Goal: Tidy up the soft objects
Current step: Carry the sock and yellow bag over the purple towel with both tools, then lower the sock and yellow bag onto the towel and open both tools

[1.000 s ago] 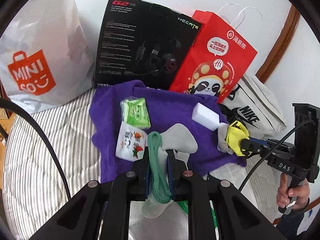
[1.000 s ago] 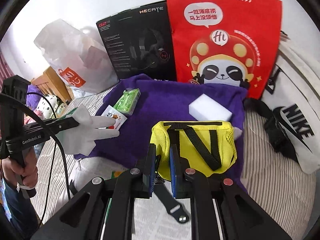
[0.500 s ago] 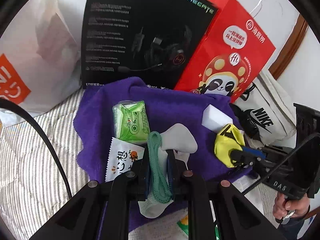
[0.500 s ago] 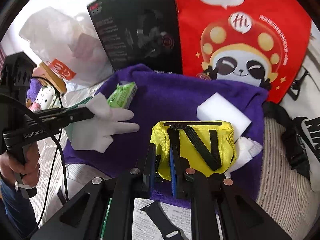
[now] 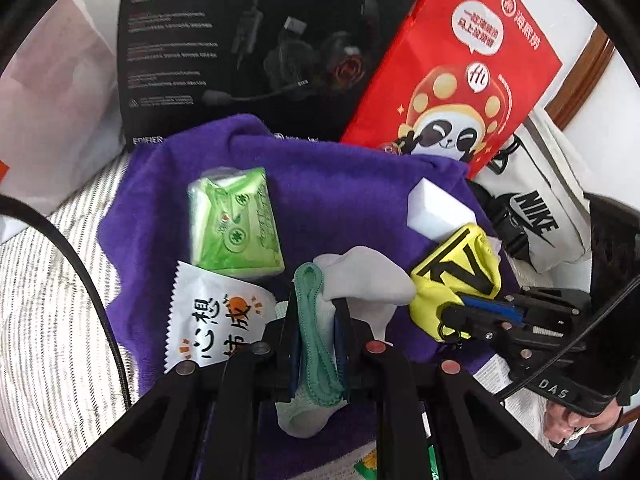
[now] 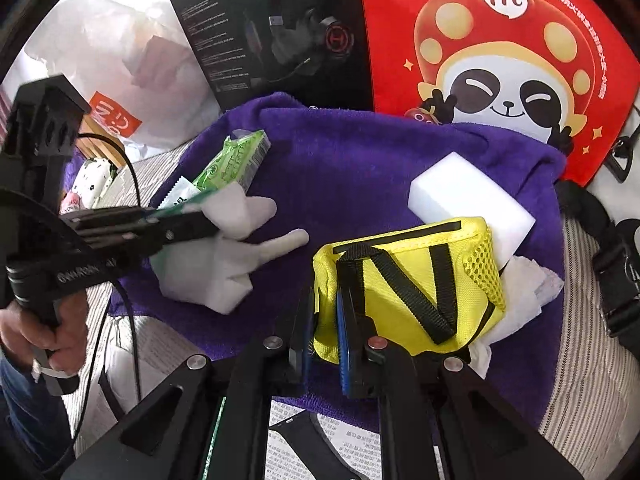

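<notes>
- The purple towel is spreading across mid-frame, likely serving as the collecting spot.
- The right gripper is pinching the yellow pouch at lower centre, low over the towel.
- The left gripper is clamping the grey glove by its green cuff.

wall: plain white, pretty bright daylight
trim: brown wooden edge on the right
bedding: grey-and-white striped under everything
</notes>
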Demonstrator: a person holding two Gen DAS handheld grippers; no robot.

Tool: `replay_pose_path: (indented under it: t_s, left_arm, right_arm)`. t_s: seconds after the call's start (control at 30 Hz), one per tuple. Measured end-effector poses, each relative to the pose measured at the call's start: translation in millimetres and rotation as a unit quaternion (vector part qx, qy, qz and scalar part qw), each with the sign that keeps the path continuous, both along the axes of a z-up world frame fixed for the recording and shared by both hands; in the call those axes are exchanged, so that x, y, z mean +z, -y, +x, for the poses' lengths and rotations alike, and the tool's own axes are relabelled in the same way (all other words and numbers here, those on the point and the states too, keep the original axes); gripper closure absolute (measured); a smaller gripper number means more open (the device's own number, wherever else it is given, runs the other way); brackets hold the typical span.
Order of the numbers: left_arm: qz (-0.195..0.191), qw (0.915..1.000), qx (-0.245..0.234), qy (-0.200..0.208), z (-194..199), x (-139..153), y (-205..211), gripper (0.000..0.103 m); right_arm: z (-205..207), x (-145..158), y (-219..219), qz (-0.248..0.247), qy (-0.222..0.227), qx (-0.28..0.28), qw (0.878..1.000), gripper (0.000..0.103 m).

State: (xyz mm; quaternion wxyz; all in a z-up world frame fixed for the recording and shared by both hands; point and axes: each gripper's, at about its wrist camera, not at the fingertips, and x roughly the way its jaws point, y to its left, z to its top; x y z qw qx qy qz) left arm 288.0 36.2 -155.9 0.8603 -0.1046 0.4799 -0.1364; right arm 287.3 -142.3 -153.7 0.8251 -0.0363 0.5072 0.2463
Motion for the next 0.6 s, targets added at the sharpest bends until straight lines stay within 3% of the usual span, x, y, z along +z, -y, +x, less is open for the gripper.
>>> replay_pose_path:
  t_s: [0.43, 0.6]
  left_arm:
    - [0.010, 0.9999, -0.008, -0.007, 4.0, -7.6, 5.1, 0.087]
    - [0.011, 0.9998, -0.005, -0.016, 2.0, -8.9, 3.2, 0.073]
  right_arm:
    - [1.7, 1.7, 3.9, 0.011, -0.008, 0.002, 1.000, 0.091]
    - [0.7, 1.5, 5.5, 0.011, -0.012, 0.000, 1.000, 0.088]
